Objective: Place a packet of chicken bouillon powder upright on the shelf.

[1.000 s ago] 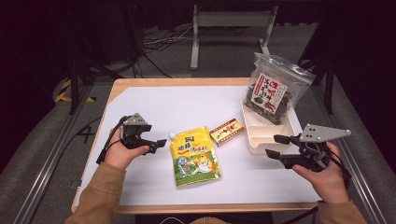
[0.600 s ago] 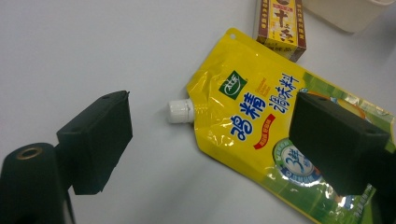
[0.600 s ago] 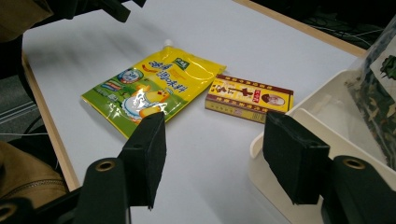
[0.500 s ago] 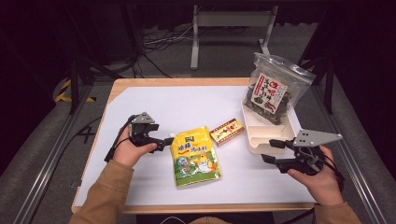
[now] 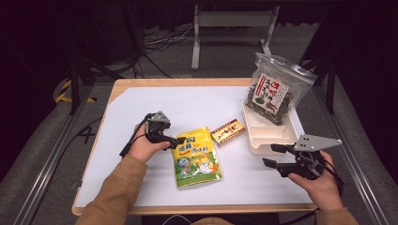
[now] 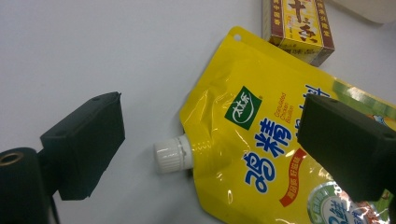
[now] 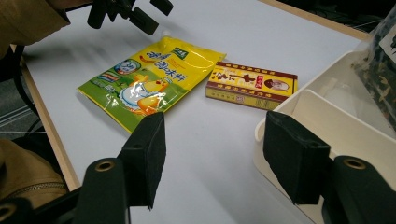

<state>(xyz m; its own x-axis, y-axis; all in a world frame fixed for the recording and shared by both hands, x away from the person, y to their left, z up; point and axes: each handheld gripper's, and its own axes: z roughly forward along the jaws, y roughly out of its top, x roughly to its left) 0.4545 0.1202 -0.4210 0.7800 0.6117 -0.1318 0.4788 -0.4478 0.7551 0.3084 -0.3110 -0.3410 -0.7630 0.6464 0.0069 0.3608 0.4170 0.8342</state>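
The counter carries a white sheet with four items. At the far right, a clear bag of dark dried food stands propped in the far end of a cream divided tray; the tray's near compartments hold nothing visible. A yellow spouted pouch lies flat near the middle of the counter, printed face up, its white cap at the far left corner. A small red-and-gold box lies flat between pouch and tray, just beside the pouch's far right corner and apart from the tray. The left claw sits at the pouch's far left corner; its jaws have just been opening and stand wide apart, one over bare counter left of the cap, the other over the pouch face, with the cap between them and no pad pressing on it. The right claw hovers at the near side of the tray, jaws open, gripping nothing.
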